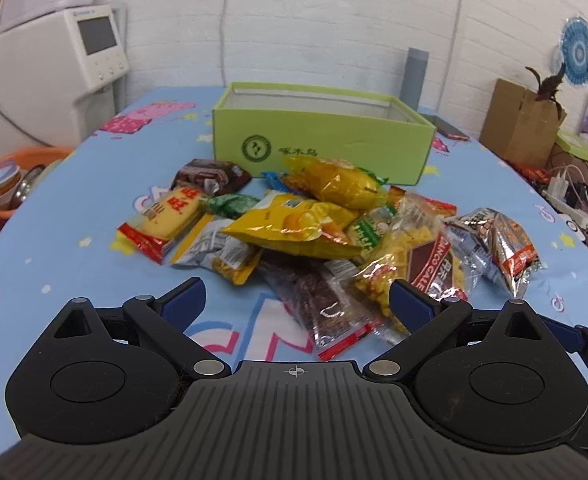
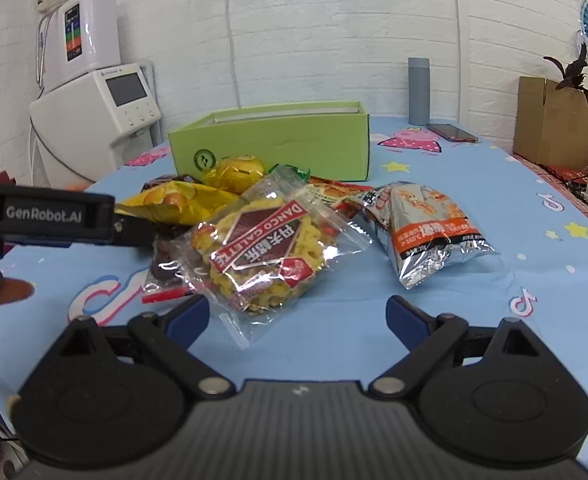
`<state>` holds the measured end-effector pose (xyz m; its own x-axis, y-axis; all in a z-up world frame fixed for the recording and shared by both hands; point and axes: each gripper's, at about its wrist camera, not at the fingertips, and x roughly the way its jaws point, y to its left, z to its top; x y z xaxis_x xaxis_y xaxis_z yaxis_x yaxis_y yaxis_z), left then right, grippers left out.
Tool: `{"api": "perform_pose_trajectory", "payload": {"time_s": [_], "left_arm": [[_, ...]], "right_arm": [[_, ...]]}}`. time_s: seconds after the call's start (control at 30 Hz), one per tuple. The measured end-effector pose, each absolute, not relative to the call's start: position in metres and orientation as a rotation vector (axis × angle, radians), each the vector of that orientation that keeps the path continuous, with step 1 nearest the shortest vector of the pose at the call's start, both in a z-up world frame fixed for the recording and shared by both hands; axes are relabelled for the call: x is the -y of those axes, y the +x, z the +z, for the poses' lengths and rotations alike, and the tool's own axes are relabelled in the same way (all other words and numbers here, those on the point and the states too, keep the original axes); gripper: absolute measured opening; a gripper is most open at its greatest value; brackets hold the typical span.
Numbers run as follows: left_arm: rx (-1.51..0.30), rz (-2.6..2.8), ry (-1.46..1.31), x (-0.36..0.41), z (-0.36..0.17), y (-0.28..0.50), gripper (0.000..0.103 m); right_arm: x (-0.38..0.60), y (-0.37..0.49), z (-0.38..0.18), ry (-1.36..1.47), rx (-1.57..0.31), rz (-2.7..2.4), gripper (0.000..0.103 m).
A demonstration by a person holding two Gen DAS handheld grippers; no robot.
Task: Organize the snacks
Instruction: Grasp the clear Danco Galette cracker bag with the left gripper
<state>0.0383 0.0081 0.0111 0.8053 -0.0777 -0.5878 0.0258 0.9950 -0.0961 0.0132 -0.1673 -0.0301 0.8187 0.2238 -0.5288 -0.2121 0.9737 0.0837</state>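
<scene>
White brick wall (image 1: 313, 20), blue cartoon tablecloth (image 1: 74, 200), white appliance (image 2: 94, 120), cardboard box (image 2: 549, 120)

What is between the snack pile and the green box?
Nothing. In the left wrist view the pile's yellow packet sits right up against the green box, with no bare cloth showing between them.

Ahead of the left claw (image 1: 294, 300) a loose heap of snack packets (image 1: 294, 232) lies flat and overlapping, yellow ones on top. A clear packet of dark red snacks (image 1: 317, 300) lies between the open fingers, untouched. Beyond the heap stands the open green box (image 1: 317, 136). Before the right claw (image 2: 297, 314) lie a clear yellow-biscuit packet (image 2: 262, 252) and, right, a silver-orange packet (image 2: 429, 228).
</scene>
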Motion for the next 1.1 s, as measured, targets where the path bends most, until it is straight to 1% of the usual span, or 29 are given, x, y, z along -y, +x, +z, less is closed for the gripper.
{"api": "perform_pose_trajectory", "payload": {"time_s": [0.17, 0.33, 0.47, 0.53, 0.67, 0.7, 0.77, 0.8, 0.83, 1.0, 1.1], "left_arm": [[-0.633, -0.112, -0.038, 0.014, 0.018, 0.053, 0.09], [-0.659, -0.275, 0.006, 0.027, 0.027, 0.085, 0.092], [-0.703, -0.369, 0.056, 0.034, 0.021, 0.114, 0.089], [-0.711, -0.43, 0.089, 0.037, 0.017, 0.12, 0.085], [-0.703, -0.481, 0.167, 0.044, 0.009, 0.123, 0.075], [-0.708, -0.491, 0.173, 0.046, 0.007, 0.124, 0.07], [-0.738, -0.531, 0.154, 0.047, 0.001, 0.126, 0.057], [-0.77, -0.559, 0.126, 0.047, -0.002, 0.128, 0.048], [-0.779, -0.559, 0.109, 0.047, -0.004, 0.127, 0.049], [-0.806, -0.587, 0.023, 0.047, -0.004, 0.103, 0.049], [-0.825, -0.597, -0.049, 0.049, -0.005, 0.089, 0.053]], "right_arm": [[0.168, 0.027, -0.031, 0.048, -0.586, 0.262, 0.093], [0.16, 0.046, -0.03, 0.062, -0.602, 0.314, 0.093], [0.156, 0.068, -0.039, 0.076, -0.657, 0.326, 0.093], [0.155, 0.076, -0.046, 0.083, -0.69, 0.337, 0.093], [0.156, 0.082, -0.046, 0.102, -0.681, 0.345, 0.094], [0.156, 0.085, -0.046, 0.114, -0.682, 0.357, 0.094], [0.155, 0.089, -0.045, 0.114, -0.683, 0.378, 0.094], [0.154, 0.089, -0.045, 0.109, -0.678, 0.385, 0.094], [0.153, 0.088, -0.043, 0.1, -0.67, 0.395, 0.093], [0.16, 0.072, -0.035, 0.081, -0.648, 0.403, 0.094], [0.171, 0.057, -0.03, 0.047, -0.644, 0.411, 0.094]]}}
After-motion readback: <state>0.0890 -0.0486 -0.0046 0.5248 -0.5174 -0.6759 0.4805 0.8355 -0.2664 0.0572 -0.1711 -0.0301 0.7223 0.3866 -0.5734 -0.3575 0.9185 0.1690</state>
